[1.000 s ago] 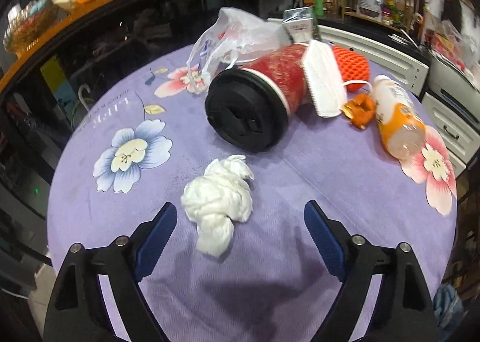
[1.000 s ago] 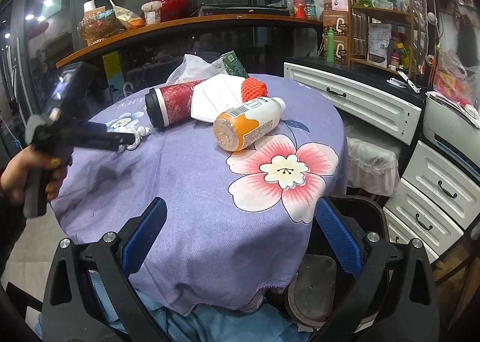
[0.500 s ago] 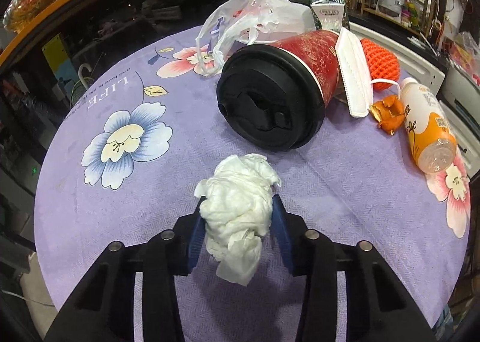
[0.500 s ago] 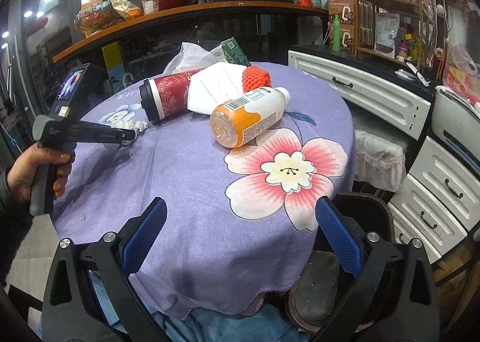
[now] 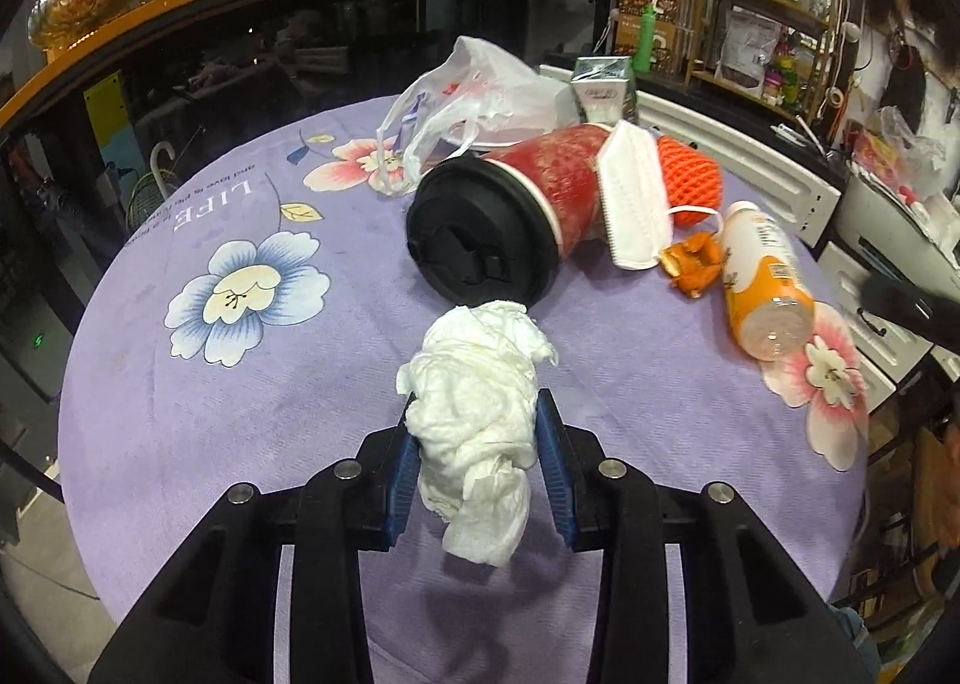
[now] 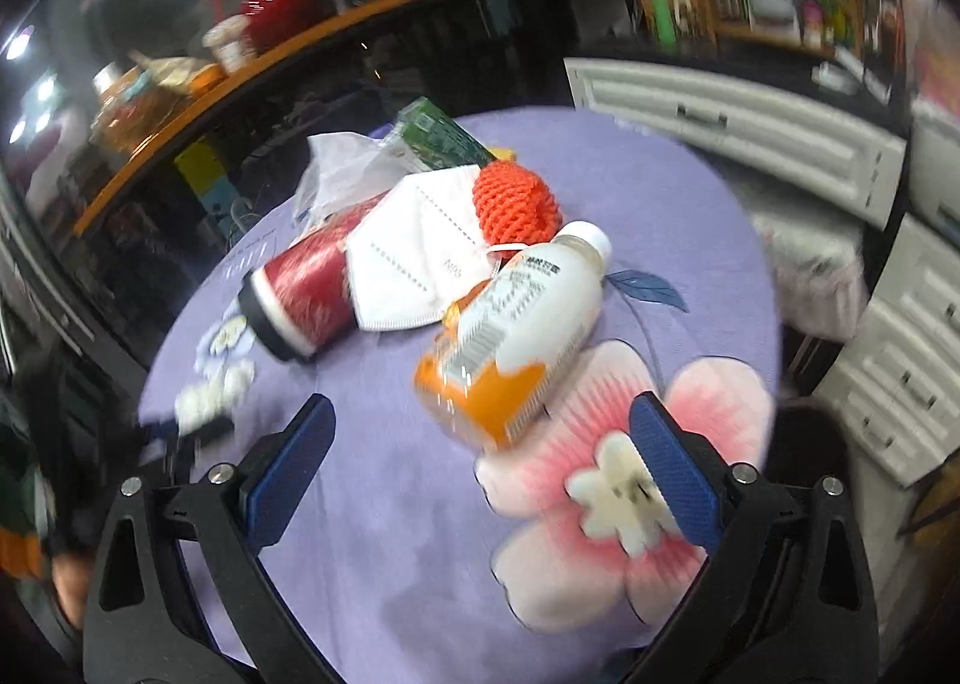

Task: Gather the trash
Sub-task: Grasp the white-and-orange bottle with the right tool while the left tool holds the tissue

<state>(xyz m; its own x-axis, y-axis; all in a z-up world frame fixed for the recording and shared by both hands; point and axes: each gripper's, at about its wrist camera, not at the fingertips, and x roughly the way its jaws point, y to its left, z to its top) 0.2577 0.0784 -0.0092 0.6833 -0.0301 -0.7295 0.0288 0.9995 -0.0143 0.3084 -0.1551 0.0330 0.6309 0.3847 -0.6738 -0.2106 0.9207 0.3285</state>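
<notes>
Above the purple tablecloth, left gripper clamps crumpled tissue; right gripper gapes wide (blurred).

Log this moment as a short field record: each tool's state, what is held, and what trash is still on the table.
left tool: shut on the crumpled tissue, jaws just closed on it
right tool: open, nothing between the pads, just short of the orange bottle
surface: round table with purple floral cloth
still lying there: red cup on its side, white mask, orange foam net, plastic bag, carton, orange peel
</notes>
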